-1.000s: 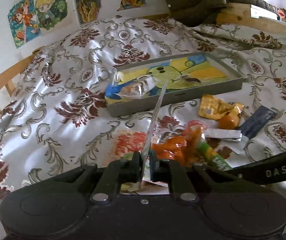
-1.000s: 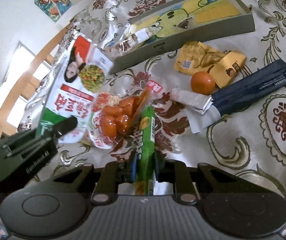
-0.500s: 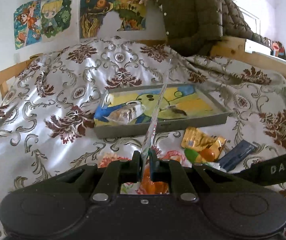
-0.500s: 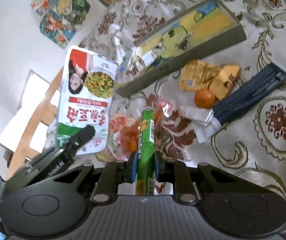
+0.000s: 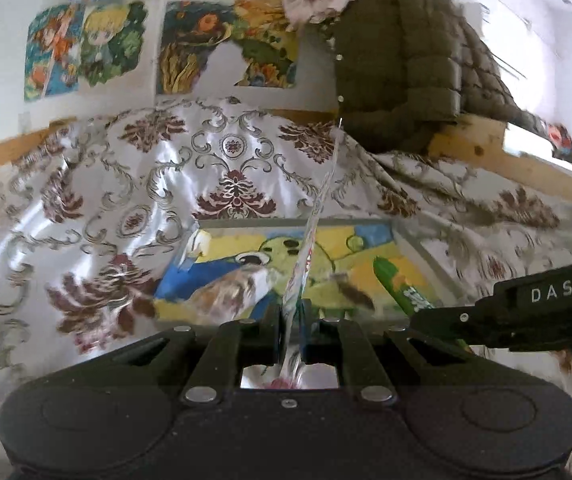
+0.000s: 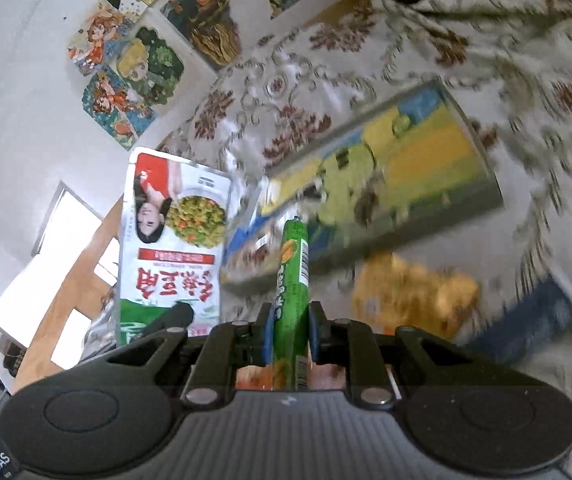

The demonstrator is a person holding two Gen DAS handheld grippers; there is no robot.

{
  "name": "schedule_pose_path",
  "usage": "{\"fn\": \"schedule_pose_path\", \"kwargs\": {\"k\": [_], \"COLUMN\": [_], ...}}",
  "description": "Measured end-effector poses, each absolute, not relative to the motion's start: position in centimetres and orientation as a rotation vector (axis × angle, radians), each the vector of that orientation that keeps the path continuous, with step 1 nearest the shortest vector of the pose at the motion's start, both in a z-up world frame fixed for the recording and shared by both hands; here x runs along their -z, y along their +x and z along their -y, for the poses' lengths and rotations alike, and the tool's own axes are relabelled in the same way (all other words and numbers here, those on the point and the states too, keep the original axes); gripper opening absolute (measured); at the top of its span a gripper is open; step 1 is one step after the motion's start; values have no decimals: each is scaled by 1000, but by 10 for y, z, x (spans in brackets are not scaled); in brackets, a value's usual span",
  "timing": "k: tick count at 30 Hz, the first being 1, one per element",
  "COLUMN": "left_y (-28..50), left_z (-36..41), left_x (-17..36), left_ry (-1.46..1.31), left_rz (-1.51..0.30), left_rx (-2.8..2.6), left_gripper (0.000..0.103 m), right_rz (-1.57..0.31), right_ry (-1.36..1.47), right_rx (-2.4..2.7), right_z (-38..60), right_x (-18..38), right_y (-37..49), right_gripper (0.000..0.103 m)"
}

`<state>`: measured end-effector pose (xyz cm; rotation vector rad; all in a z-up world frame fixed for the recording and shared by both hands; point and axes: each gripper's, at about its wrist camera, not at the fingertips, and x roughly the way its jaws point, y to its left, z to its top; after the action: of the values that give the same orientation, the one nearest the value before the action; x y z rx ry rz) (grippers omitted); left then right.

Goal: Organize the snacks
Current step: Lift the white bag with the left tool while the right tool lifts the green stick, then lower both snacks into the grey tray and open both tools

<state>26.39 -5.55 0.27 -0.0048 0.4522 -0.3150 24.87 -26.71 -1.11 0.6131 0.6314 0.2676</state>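
My left gripper (image 5: 290,320) is shut on a flat white, red and green snack bag, seen edge-on (image 5: 310,240) in its own view and face-on (image 6: 174,240) in the right wrist view. My right gripper (image 6: 291,322) is shut on a green sausage stick (image 6: 292,280), which also shows at the right of the left wrist view (image 5: 400,286). Both are held above the near edge of a shallow grey tray (image 6: 486,196) with a yellow and blue cartoon picture inside (image 5: 366,252). A clear packet (image 5: 230,288) lies in the tray's left end.
The tray lies on a bed with a floral satin cover (image 5: 222,160). Yellow snack packets (image 6: 410,288) and a dark blue packet (image 6: 534,312) lie on the cover in front of the tray. A dark jacket (image 5: 406,64) hangs beyond. Posters cover the wall.
Both grippers have lifted their snacks and moved forward toward the tray. The orange fruit and red packet on the cover have dropped out of view.
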Motion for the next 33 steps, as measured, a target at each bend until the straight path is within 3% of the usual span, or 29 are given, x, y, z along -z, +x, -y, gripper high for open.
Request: {"fn": "schedule_pose_path", "kwargs": {"k": [14, 27, 33], "left_y": [362, 375, 374], "left_z": [66, 53, 51], "left_x": [33, 45, 47], "left_ry": [-201, -282, -277], "left_rz": [-531, -590, -659], "left_rx": [310, 283, 231], "left_gripper": [8, 10, 24], "right_rz": [-597, -653, -627], "right_ry": [641, 566, 544], "right_rx": [-169, -131, -138], "right_z": [277, 259, 258], "right_x": [39, 61, 50], "right_y": [367, 378, 371], "right_gripper": [20, 22, 30]}}
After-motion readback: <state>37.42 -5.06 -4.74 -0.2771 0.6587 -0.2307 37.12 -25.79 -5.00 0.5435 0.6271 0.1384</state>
